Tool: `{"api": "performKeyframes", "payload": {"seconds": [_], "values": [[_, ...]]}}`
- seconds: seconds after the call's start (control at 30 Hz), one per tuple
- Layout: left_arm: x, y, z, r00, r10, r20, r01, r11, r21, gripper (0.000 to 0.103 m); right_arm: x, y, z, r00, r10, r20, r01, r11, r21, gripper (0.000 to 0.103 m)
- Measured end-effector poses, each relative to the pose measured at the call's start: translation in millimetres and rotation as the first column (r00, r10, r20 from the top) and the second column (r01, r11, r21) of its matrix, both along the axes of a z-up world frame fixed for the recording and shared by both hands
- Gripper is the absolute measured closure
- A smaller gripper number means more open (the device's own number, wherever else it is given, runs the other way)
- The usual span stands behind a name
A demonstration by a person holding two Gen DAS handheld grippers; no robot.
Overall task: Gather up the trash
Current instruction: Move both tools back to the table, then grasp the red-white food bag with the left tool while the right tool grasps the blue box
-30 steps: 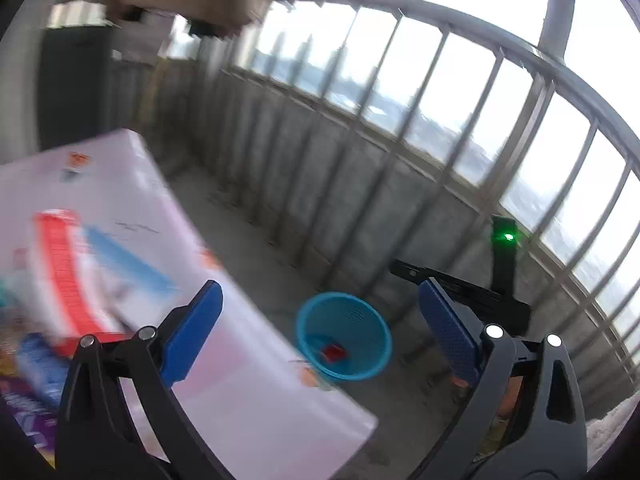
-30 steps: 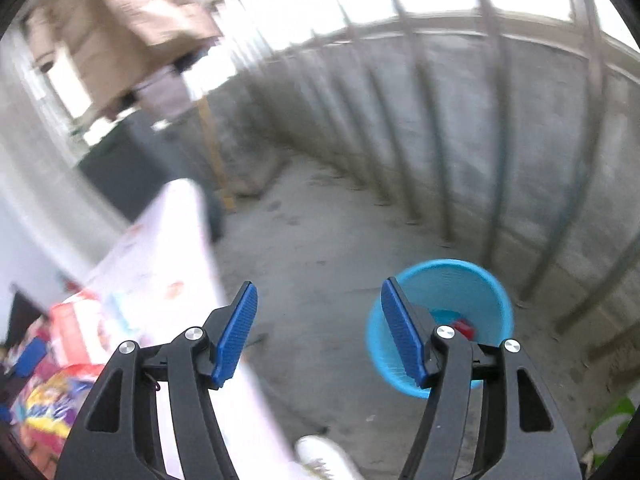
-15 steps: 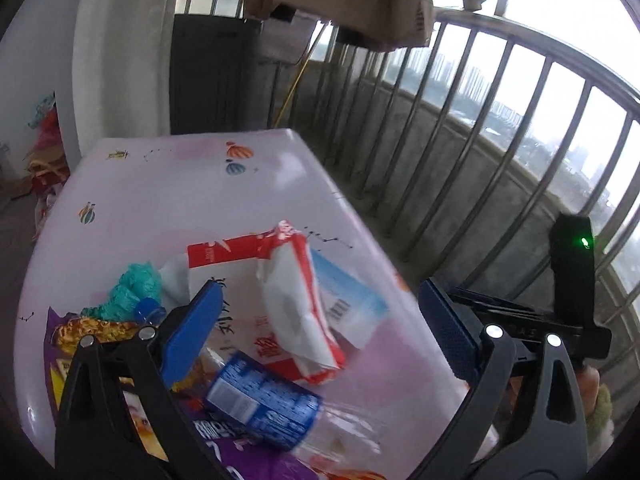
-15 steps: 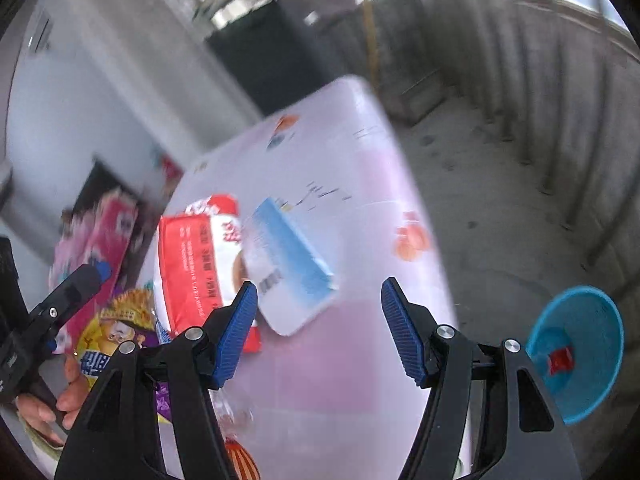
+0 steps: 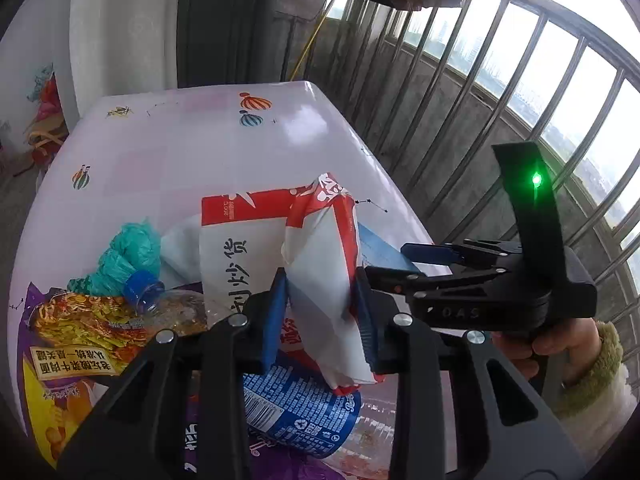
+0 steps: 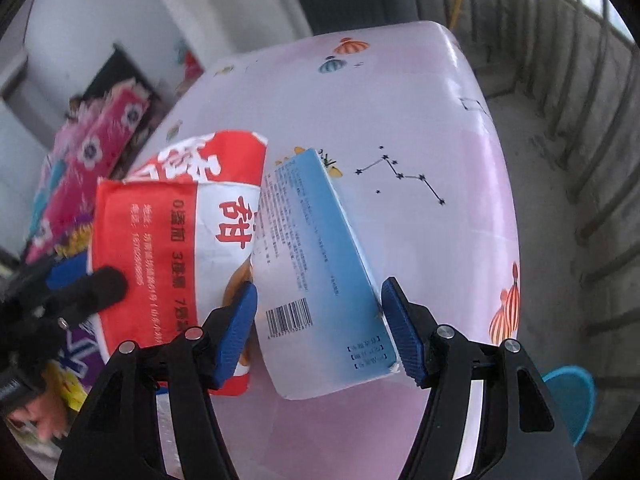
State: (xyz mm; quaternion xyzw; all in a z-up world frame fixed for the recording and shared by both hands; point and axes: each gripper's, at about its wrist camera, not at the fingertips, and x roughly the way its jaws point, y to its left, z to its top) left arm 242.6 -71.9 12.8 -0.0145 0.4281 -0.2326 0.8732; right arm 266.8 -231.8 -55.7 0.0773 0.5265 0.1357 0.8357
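Between closing left gripper (image 5: 320, 312) pads: red-white bag (image 5: 320, 264)

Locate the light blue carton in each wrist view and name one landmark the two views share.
Left wrist: the light blue carton shows only as a sliver right of centre, behind the red-and-white bag.
Right wrist: low centre, between the right gripper fingers.
Shared landmark: the balloon prints on the table's far end.

The blue-labelled bottle (image 5: 298, 408) at lower centre of the left wrist view is mostly hidden behind the gripper's black arms. The purple packet (image 5: 224, 456) runs off the bottom edge. In the right wrist view, the blue bin (image 6: 572, 400) is cut by the lower right edge, and the pink flowered thing (image 6: 92, 152) at left is blurred, perhaps fabric.
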Motion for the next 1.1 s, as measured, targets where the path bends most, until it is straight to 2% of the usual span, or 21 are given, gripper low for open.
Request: {"api": "performKeyframes", "payload": {"seconds": [0.17,0.23,0.37,0.63,0.9,1.1], "values": [[-1,8,2,0.999,0.024,0.036,-0.025,1.0,0.012,0.075,1,7,-8,0.999,0.043,-0.017,-0.044,0.997,-0.056,0.035],[0,11,2,0.999,0.032,0.035,-0.032,0.999,0.013,0.075,0,13,-8,0.998,0.061,-0.009,-0.061,0.996,-0.068,0.03],[4,14,3,0.999,0.04,0.03,-0.04,0.999,0.007,0.076,1,16,-9,0.998,0.065,-0.006,-0.065,0.995,-0.076,0.03],[3,12,4,0.999,0.034,0.027,-0.034,0.999,-0.004,0.076,-15,4,-10,1.0,0.012,-0.016,-0.013,0.999,-0.043,0.031],[-15,8,4,0.999,-0.013,0.029,0.014,1.0,-0.019,0.076,-58,-10,-7,0.994,-0.103,-0.032,0.101,0.993,-0.061,0.031],[-23,2,5,0.999,-0.037,0.036,0.038,0.999,-0.023,0.076,-59,-1,-5,0.997,-0.075,-0.017,0.073,0.99,-0.118,0.029]]}}
